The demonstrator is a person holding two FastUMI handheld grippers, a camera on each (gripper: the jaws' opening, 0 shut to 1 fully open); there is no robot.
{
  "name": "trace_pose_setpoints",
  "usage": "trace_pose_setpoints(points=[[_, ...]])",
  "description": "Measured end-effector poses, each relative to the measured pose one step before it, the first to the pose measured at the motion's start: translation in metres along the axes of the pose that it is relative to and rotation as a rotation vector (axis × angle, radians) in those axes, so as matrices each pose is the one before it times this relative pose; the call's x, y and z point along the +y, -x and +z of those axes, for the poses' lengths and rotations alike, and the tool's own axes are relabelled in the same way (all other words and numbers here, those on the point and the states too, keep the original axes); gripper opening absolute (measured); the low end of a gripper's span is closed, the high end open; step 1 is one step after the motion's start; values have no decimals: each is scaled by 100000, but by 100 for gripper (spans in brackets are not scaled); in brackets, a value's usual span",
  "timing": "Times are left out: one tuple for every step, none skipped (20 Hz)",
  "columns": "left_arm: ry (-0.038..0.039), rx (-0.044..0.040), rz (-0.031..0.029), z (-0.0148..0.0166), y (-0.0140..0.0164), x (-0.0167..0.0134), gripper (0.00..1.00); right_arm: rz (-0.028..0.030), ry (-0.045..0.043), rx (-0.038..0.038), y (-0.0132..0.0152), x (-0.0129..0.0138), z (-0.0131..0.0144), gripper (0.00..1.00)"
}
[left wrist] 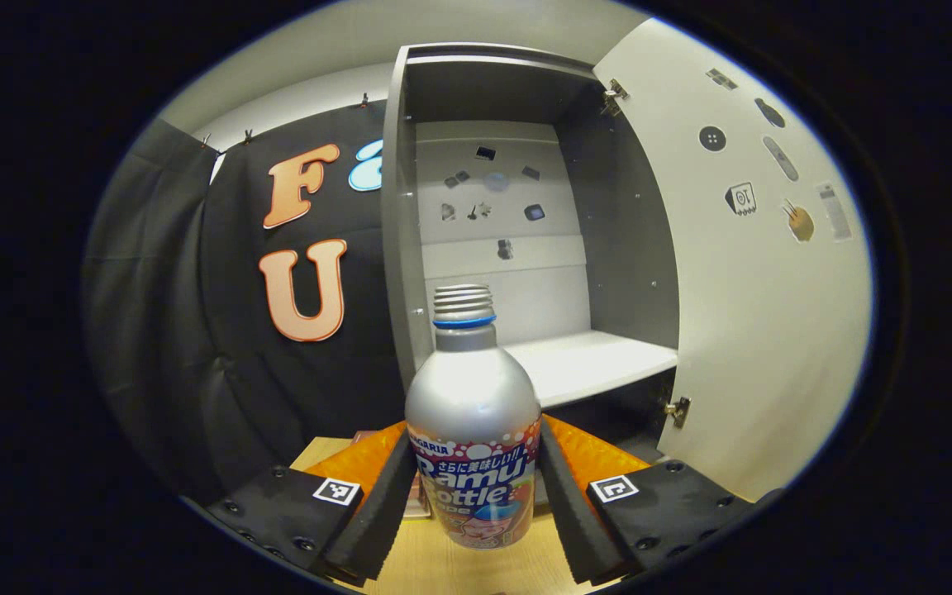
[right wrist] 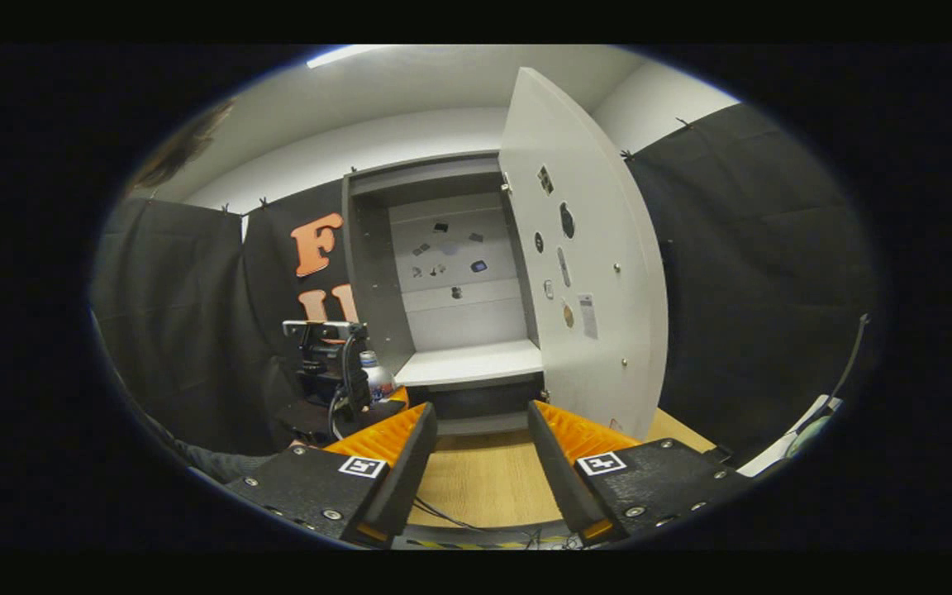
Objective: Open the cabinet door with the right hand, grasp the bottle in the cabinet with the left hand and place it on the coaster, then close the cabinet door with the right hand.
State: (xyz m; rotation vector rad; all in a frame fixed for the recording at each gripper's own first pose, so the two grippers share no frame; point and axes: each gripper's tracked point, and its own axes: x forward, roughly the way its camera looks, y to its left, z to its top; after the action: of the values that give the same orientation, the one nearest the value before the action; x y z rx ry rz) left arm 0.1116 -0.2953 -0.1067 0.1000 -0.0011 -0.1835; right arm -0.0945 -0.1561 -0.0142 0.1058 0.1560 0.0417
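Black cloth walls the booth behind a pale wooden table (right wrist: 484, 483), and on that table stands a grey cabinet (left wrist: 397, 248).

At the bottom of the left gripper view, the left gripper (left wrist: 476, 496) is clamped on the bottle (left wrist: 473, 430): both fingers (left wrist: 381, 504) press against the printed label band, one on each side. The bottle is upright, a silver metal one with a threaded neck, a blue ring below the thread and no cap on it. Its base hangs over the table just in front of the cabinet, and whether it touches the wood cannot be told. Behind it the cabinet's white shelf (left wrist: 587, 364) lies bare, with small stickers on the back panel above it.

In the right gripper view, the right gripper (right wrist: 480, 463) has its fingers spread apart with nothing between them, pointing over the table toward the cabinet. The cabinet door (right wrist: 587, 264) stands swung wide on its hinges at the right side of the opening, stickers scattered over its inner face. Farther off to the left in that view, the left gripper shows from outside, holding the bottle just beside the cabinet's left wall, with a dark sleeve (right wrist: 203, 459) below it.
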Motion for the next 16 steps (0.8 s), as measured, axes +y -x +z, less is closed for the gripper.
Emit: trace_pose_setpoints(points=[[-522,2196,1572,-1893,733,623,86,372,-35,1880,127,99,-677,70],[-301,2100,1428,-1999,580,602,86,324,248,1784,92,92,-759,70],[-54,2820,850,-2127,405,519,86,201,511,1934,-29,82,-683,69],[324,2660,1115,-2205,479,555,86,39,627,1655,-69,-24,-723,70],[254,2252,497,-1978,259,382,85,-27,213,1724,44,-122,-638,69],[-528,2273,747,-2027,615,271,86,-242,-290,1941,-186,-99,-702,70],[-357,1744,905,-1642,-80,419,86,-84,-370,1980,-95,-75,-792,70],[-449,1401,171,-1668,-16,19,87,-287,-183,2054,-23,-113,-749,70],[-379,1726,498,-1530,-9,220,87,-385,160,1728,-97,-143,-689,70],[-191,662,279,-1614,338,120,87,-319,212,1976,-27,-130,-612,70],[-16,287,11,-953,-62,134,86,-498,258,1557,-110,-139,-606,70],[-700,-64,711,-916,-56,79,86,-294,45,1699,-52,-106,-490,70],[-995,541,435,-927,-110,84,86,-90,-48,1423,-4,-31,-482,70],[-1043,72,803,-822,-112,144,86,154,87,1278,-95,66,-390,70],[-429,102,220,-617,-34,158,86,40,313,1054,-57,30,-340,70],[656,498,-253,-647,-19,-59,87,-39,430,1040,-106,22,-308,70]])
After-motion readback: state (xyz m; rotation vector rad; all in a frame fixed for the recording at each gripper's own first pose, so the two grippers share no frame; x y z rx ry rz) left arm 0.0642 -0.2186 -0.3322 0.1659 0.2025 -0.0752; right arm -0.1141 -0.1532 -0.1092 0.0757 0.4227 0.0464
